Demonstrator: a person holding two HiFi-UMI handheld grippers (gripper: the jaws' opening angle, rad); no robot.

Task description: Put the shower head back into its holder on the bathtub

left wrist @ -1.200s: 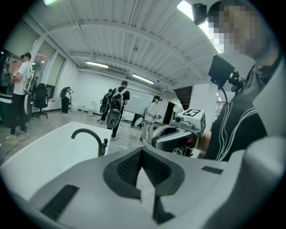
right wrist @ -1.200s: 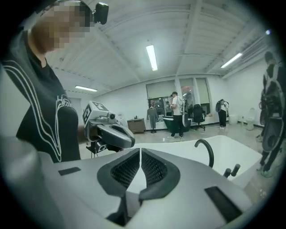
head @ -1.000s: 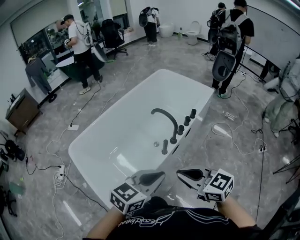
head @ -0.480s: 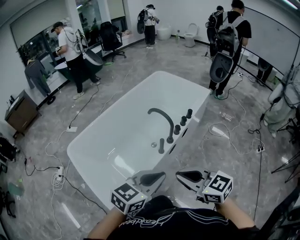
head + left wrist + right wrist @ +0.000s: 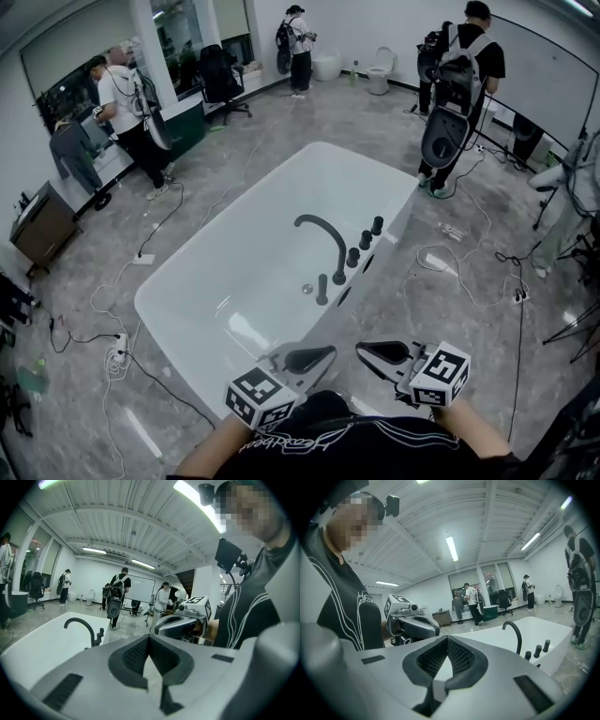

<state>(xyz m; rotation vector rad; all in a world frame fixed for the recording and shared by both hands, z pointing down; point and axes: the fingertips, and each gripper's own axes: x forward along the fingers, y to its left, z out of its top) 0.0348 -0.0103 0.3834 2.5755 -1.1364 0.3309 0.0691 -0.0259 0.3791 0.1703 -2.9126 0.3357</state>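
Site: white freestanding bathtub (image 5: 244, 234) on a grey marble floor. The person stands at its near end and looks down its length.
Fittings: all dark, in a row along the tub's right-hand rim. An arched spout (image 5: 335, 240) reaches over the basin, with three knobs (image 5: 365, 240) beyond it toward the far end.
Task's thing: a slim dark upright piece, the hand shower (image 5: 322, 289) by my reading. It stands nearest the person in that row, just beside the spout's foot and near the drain (image 5: 307, 289). It is upright, not lying in the basin. It is too small to tell whether it sits fully in its holder, and the holder cannot be made out apart from it.
Left gripper (image 5: 307, 357): jaws clenched together, nothing between the pads. Held close to the body over the tub's near end, well apart from the fittings.
Right gripper (image 5: 380, 352): likewise pressed shut on nothing. Its tips turn inward toward the left one, so each gripper view shows the other gripper.
Why so held: likely a neutral carry. Shut, empty jaws tucked at the chest suit standing or walking, not a reach.
Stage, judged: either before any pick-up or after seating. The shower's upright stance leans toward housed.
Next, if work remains: open the jaws first, then approach along the right-hand rim.
Surroundings: loose cables (image 5: 448, 265) on the floor beside that rim, a trip risk. Other people (image 5: 457, 89) with gear stand well away.
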